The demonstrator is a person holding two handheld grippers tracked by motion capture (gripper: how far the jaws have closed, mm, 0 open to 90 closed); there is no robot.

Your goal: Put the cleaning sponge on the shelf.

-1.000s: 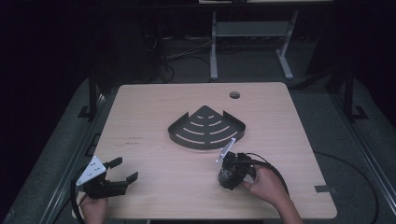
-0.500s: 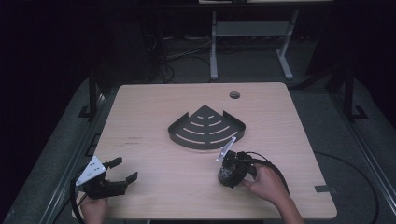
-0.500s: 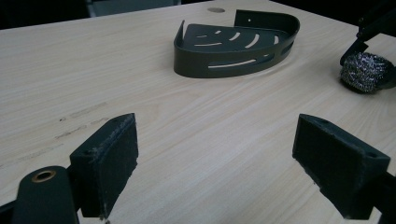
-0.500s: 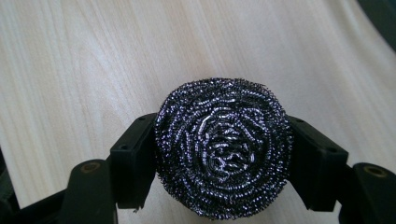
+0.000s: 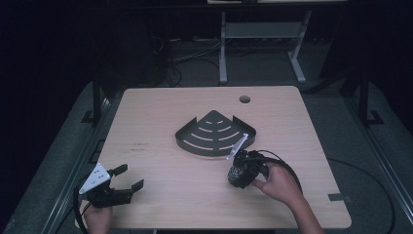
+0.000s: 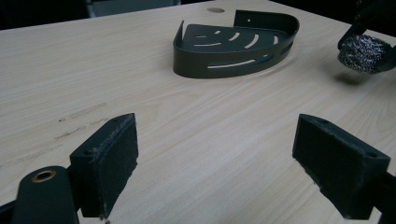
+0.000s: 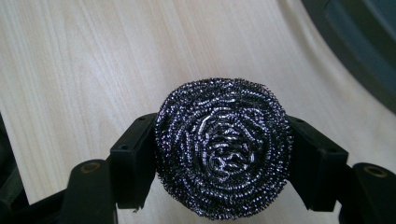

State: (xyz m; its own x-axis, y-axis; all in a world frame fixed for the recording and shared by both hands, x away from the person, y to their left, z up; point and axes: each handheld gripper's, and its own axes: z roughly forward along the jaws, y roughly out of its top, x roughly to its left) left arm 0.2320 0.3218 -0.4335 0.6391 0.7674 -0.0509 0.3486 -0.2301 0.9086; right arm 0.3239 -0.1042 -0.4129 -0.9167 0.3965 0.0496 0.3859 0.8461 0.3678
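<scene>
A round steel wool scourer [image 7: 223, 148] sits squeezed between the two black jaws of my right gripper [image 7: 223, 158], held just above the wooden table. In the high view that right gripper [image 5: 239, 174] and the scourer [image 5: 237, 173] are right of centre, just below the dark quarter-round slotted corner shelf [image 5: 210, 132]. My left gripper [image 5: 127, 177] rests at the front left of the table, jaws wide apart and nothing between them. In the left gripper view the corner shelf [image 6: 236, 44] lies ahead, the scourer [image 6: 363, 52] at far right.
The wooden table [image 5: 160, 122] has a round cable hole [image 5: 244, 99] at the back right. A cable [image 5: 287, 168] loops from the right gripper over the tabletop. Dark floor, cables and a metal stand [image 5: 258, 34] lie beyond the far edge.
The right hand and its gripper have shifted only slightly with the scourer still held. The left gripper has stayed put.
</scene>
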